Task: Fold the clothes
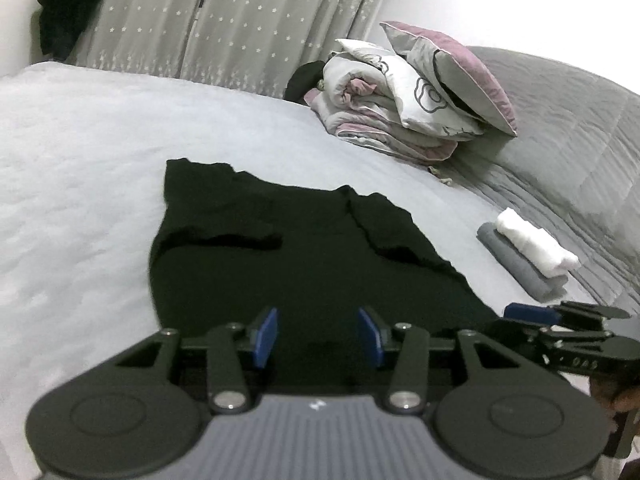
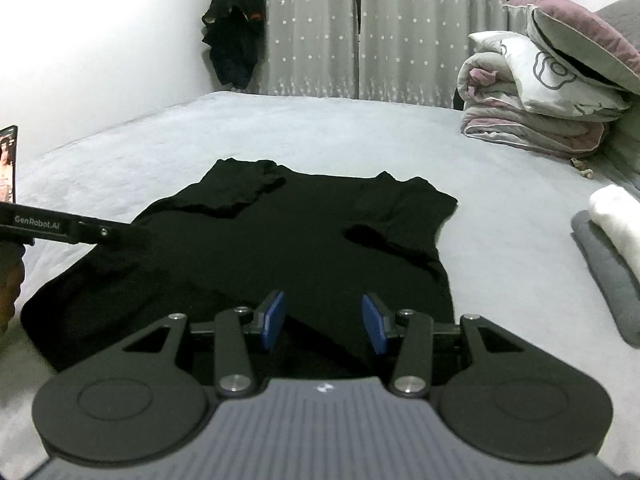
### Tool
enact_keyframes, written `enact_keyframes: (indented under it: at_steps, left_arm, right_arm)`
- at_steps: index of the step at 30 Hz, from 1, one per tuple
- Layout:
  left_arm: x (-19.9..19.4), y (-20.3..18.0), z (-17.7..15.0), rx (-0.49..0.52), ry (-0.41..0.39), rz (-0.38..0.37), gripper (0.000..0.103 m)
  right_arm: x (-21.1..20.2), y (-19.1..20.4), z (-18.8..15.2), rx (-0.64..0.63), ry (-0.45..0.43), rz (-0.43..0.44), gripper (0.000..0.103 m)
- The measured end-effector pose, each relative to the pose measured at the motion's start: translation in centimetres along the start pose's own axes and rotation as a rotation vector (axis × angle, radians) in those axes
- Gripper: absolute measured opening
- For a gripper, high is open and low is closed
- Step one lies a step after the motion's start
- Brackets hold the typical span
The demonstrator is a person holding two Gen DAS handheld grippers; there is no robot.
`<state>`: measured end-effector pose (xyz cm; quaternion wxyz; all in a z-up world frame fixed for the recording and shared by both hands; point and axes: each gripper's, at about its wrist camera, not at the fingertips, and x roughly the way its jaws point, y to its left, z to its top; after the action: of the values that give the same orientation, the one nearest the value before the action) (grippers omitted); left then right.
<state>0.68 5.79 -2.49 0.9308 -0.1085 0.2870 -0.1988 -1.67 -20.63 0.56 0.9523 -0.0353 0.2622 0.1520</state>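
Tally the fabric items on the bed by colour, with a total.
Black: 1, the black shirt spread flat.
Grey: 1, the folded grey cloth.
White: 1, the folded white cloth on top of it.
Grey-and-pink: 2, the folded quilt and pillow.
Total: 5

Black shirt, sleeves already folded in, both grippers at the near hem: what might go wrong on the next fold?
1. Both the left gripper and right gripper are open, so one may miss the hem.
2. Lifting may flip the tucked sleeves open.
3. The black shirt could drift toward the folded stack.
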Motion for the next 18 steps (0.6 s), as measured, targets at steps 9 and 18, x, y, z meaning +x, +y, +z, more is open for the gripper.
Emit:
enact_keyframes:
  at_steps: [9,18]
  left_arm:
    - [-1.8,3.2,-1.1,-0.046,0.011,0.071,0.046]
    - [-1.1,2.5,-0.6,-0.051,0.014,0.022,0.044]
  right_arm:
    - [-1.3,-2.0,-1.2,0.024,0.047,-0.04,0.047]
    - [-0.1,-2.3,-0.9,0.046,0.135,0.009,0.035]
